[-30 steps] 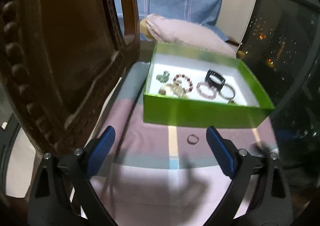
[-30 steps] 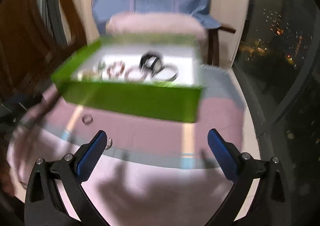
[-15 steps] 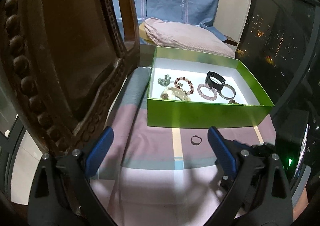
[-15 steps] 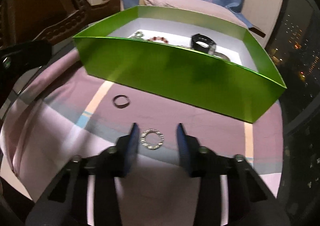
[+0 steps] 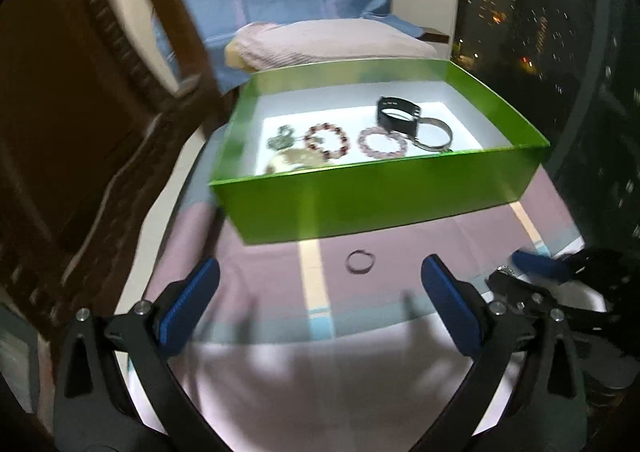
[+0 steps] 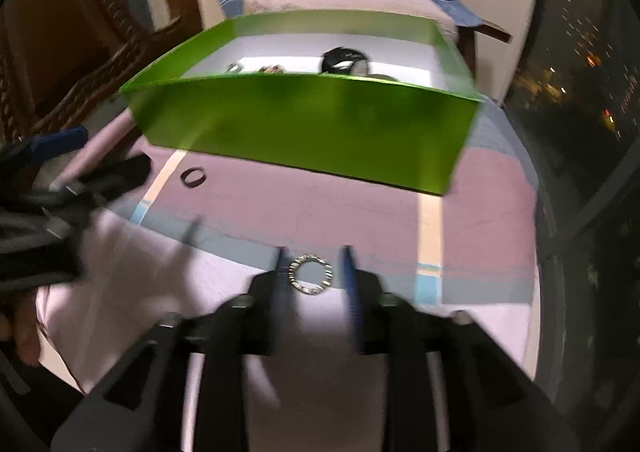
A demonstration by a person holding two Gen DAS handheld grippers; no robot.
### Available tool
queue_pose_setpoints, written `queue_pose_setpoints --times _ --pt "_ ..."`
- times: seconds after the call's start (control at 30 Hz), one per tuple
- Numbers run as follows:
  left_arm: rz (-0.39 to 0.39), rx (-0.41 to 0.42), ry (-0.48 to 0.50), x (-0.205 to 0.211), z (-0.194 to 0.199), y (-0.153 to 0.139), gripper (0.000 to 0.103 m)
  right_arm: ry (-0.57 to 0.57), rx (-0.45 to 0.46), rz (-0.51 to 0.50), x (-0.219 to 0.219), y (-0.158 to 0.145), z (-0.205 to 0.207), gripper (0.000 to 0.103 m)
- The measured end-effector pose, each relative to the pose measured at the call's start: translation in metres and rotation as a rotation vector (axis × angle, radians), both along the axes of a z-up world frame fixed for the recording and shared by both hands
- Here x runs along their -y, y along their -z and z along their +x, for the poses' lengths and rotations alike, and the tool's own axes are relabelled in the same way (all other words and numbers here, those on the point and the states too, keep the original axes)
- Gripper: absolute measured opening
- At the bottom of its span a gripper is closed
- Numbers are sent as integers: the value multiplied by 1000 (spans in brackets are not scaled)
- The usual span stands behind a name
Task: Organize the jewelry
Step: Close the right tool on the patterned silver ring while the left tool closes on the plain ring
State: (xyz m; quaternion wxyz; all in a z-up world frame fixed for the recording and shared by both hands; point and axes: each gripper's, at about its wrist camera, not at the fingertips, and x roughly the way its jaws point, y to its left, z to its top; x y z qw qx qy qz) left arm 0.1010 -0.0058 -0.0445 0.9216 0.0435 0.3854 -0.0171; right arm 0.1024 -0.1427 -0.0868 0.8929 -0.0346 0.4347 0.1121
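Closest to you, your right gripper (image 6: 312,272) has dropped in from a high, wide-open hover and now straddles the sparkly ring (image 6: 311,274) lying on the pink striped cloth (image 6: 480,211). It pinched in tight half a second back and its jaws are opening again now, with the ring sitting between the pads (image 6: 349,284) but not pressed by either, so I'd call that a missed or abandoned pinch rather than a pickup. Your left gripper (image 5: 320,292) is fully released and has crept in toward the plain dark ring (image 5: 360,261), which rests on the cloth just ahead of the fingertips, nothing touching it. Neither ring has budged since a second ago. Past both rings sits the green box (image 5: 380,203), and inside are the two bead bracelets (image 5: 326,139), a black band (image 5: 398,115), a silver bangle (image 5: 434,133) and a couple of small pieces, same layout as before. So it looks like two rings left to box up, and you probably need a cleaner squeeze on the sparkly one.
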Motion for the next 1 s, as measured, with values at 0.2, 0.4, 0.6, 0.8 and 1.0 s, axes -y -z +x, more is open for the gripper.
queue_pose_setpoints --times 0.2,0.4,0.6,0.8,1.0 --pt "32 -51 39 22 20 23 73 58 54 64 34 -32 -6 60" --pt "-8 -93 16 18 34 37 48 102 33 100 57 -38 0 60" --pt "-38 -109 40 20 28 38 22 63 30 61 49 -35 -5 61" --pt "-57 -137 54 11 8 37 22 2 13 -7 25 -19 -15 61" --pt "-23 -68 41 9 4 31 76 -13 9 -42 10 -8 -13 61"
